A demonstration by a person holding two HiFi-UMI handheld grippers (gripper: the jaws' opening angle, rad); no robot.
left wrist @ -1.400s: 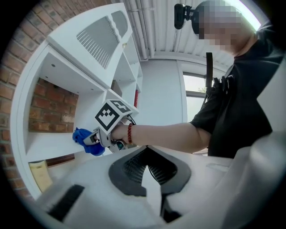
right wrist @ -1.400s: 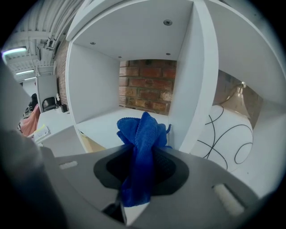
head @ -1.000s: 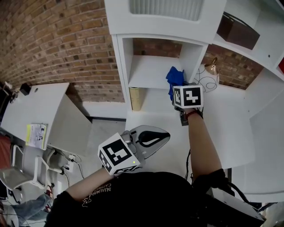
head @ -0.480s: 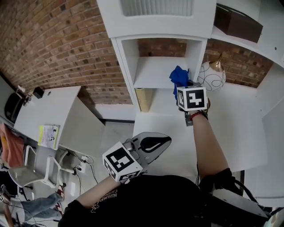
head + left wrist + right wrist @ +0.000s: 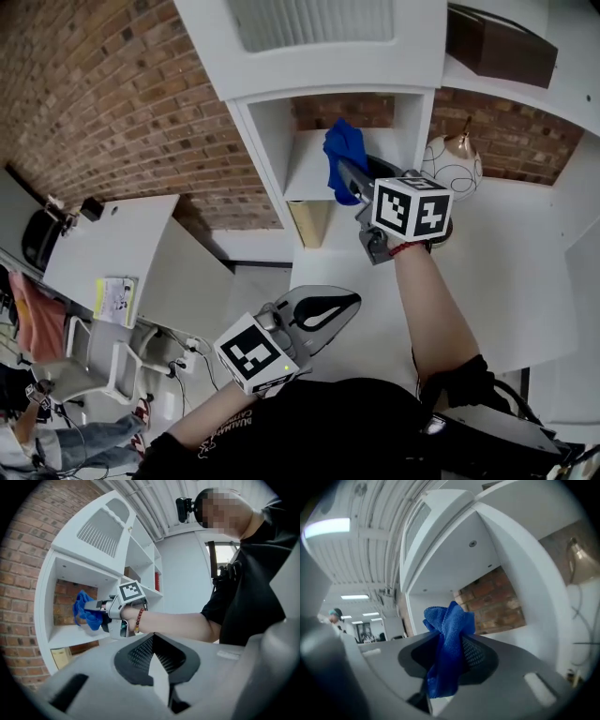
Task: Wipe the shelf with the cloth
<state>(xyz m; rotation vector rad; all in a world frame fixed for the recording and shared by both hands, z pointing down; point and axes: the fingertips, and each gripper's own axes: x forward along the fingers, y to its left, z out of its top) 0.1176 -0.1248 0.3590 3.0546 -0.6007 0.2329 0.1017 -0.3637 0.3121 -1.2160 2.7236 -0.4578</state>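
right gripper view: right tool (image 5: 450, 645) clamped on blue cloth (image 5: 449, 620) at its bunched middle; likely soft, light, floppy. left tool (image 5: 155, 665) closed, empty.

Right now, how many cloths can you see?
1. The blue cloth is clamped in the jaws of the right gripper, raised at the open compartment of the white shelf. Others could be hidden behind the shelf walls.

A red brick wall (image 5: 112, 103) stood at the left, with a white rectangular desk (image 5: 122, 239) and a white metal-framed chair (image 5: 94, 354) near it. A long ceiling strip light (image 5: 328, 527) glowed overhead.
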